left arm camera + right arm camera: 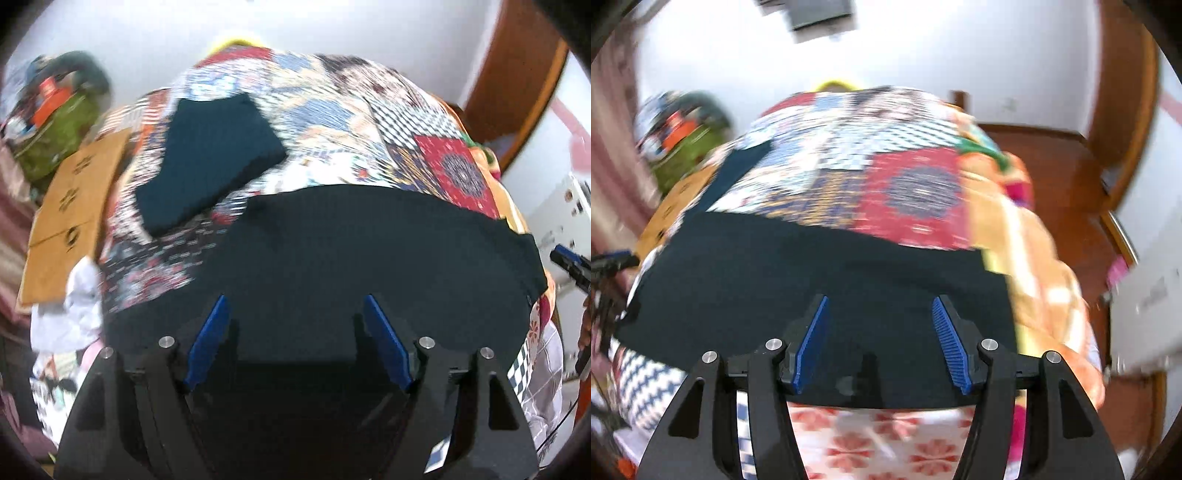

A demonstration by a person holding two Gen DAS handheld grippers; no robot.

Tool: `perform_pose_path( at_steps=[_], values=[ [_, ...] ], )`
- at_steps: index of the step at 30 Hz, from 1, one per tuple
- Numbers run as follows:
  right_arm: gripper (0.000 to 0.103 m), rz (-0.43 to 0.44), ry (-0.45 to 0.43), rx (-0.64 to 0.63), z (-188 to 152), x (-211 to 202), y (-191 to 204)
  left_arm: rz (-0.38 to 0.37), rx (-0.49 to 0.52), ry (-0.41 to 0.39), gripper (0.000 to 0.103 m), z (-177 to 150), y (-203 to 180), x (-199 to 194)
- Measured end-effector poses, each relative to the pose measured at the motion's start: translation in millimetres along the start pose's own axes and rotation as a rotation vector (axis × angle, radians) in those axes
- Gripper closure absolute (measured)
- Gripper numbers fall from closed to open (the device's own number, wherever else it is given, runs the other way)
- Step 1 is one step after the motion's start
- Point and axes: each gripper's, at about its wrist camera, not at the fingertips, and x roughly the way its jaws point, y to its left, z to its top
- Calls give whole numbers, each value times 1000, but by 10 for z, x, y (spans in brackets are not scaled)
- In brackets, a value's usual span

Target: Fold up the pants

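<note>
Dark navy pants (369, 251) lie spread flat across a patchwork bedspread (332, 110); they also show in the right wrist view (812, 280). A second dark folded garment (210, 158) lies farther back on the left. My left gripper (295, 314) is open above the near part of the pants, holding nothing. My right gripper (881, 314) is open above the pants near their front edge, holding nothing. The right gripper's tip shows at the right edge of the left wrist view (570, 264).
A brown cardboard box (70, 218) and a green bag (62, 129) sit left of the bed. White cloth (70, 314) lies at the bed's left edge. A wooden door frame (517, 74) and a white appliance (1145, 295) stand right. Both views are motion-blurred.
</note>
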Motion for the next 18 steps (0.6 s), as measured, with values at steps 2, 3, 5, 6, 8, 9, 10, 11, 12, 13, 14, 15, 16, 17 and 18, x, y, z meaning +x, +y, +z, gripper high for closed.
perform_pose_path(
  at_steps=[2, 3, 5, 6, 8, 9, 10, 11, 12, 13, 14, 15, 16, 17, 18],
  values=[
    [49, -27, -1, 52, -4, 3, -220, -17, 24, 52, 27, 75, -197, 203],
    [49, -39, -1, 69, -4, 19, -309, -31, 39, 79, 27, 98, -291, 295],
    [49, -57, 1, 94, -7, 91, -468, -46, 69, 115, 26, 126, -459, 434],
    [49, -61, 2, 102, -4, 135, -534, -32, 91, 112, 18, 137, -548, 478],
    [49, -56, 12, 116, 2, 251, -648, -31, 142, 101, 14, 168, -710, 510],
    [49, -52, 17, 121, 9, 321, -687, -29, 171, 97, 13, 193, -799, 526],
    [49, -51, 25, 127, 18, 409, -723, -33, 187, 97, 11, 207, -854, 542],
    [49, -48, 31, 128, 23, 469, -755, -38, 202, 98, 10, 224, -912, 563],
    [49, -46, 40, 131, 28, 532, -792, -40, 212, 99, 8, 238, -957, 583],
    [49, -40, 53, 139, 33, 592, -816, -39, 221, 100, 7, 258, -998, 605],
    [52, -29, 67, 148, 42, 660, -849, -35, 224, 99, 7, 279, -1028, 624],
    [55, -15, 75, 156, 37, 696, -865, -33, 220, 99, 7, 301, -1056, 645],
    [64, 2, 85, 164, 34, 723, -878, -30, 215, 101, 6, 319, -1081, 660],
    [72, 19, 91, 171, 27, 740, -891, -28, 213, 104, 6, 343, -1122, 684],
    [74, 29, 92, 176, 25, 742, -895, -27, 214, 106, 6, 365, -1161, 707]
  ],
)
